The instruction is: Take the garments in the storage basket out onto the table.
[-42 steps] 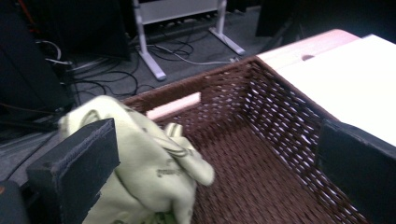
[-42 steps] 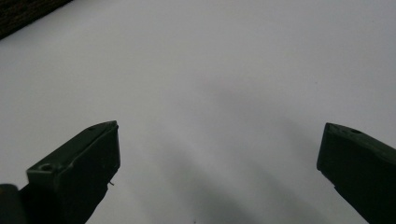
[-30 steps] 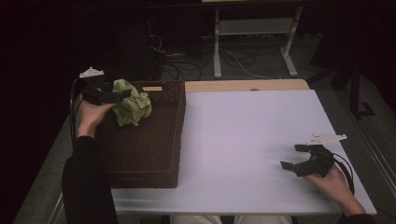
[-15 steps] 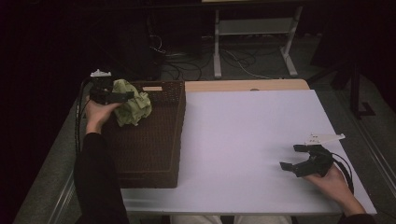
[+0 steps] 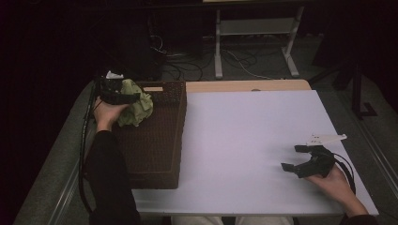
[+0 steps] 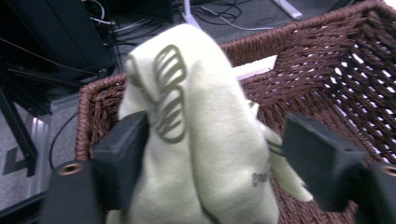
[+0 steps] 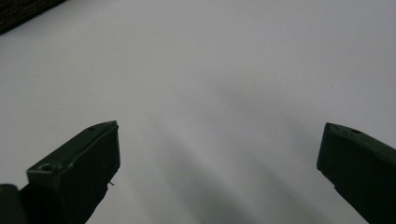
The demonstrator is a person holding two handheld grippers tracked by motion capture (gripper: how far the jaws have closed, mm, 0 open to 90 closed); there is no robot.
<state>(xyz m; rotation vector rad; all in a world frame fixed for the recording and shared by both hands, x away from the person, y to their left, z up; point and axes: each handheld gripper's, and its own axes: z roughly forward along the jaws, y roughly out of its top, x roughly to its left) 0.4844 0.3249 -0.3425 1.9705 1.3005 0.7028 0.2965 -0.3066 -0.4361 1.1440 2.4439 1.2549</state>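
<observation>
A crumpled pale green cloth point(image 5: 136, 108) hangs over the far left corner of a dark brown wicker basket point(image 5: 155, 150). My left gripper point(image 5: 124, 97) is shut on it, held by a hand at the basket's left rim. In the left gripper view the cloth point(image 6: 201, 140) bulges between the jaws of my left gripper point(image 6: 217, 140), pressed against the left jaw, with the basket's woven wall point(image 6: 327, 46) behind. My right gripper point(image 5: 291, 157) rests open on the white table point(image 5: 244, 136) at the near right. Between its jaws point(image 7: 219, 154) lies bare tabletop.
The basket takes up the table's left side. Beyond the table's far edge the dark floor holds cables point(image 5: 187, 61) and a metal stand point(image 5: 253, 28). A white tag point(image 5: 326, 138) lies beside the right gripper.
The left hand has moved slightly left and toward the basket's far corner, carrying the cloth with it. The right gripper has hardly shifted.
</observation>
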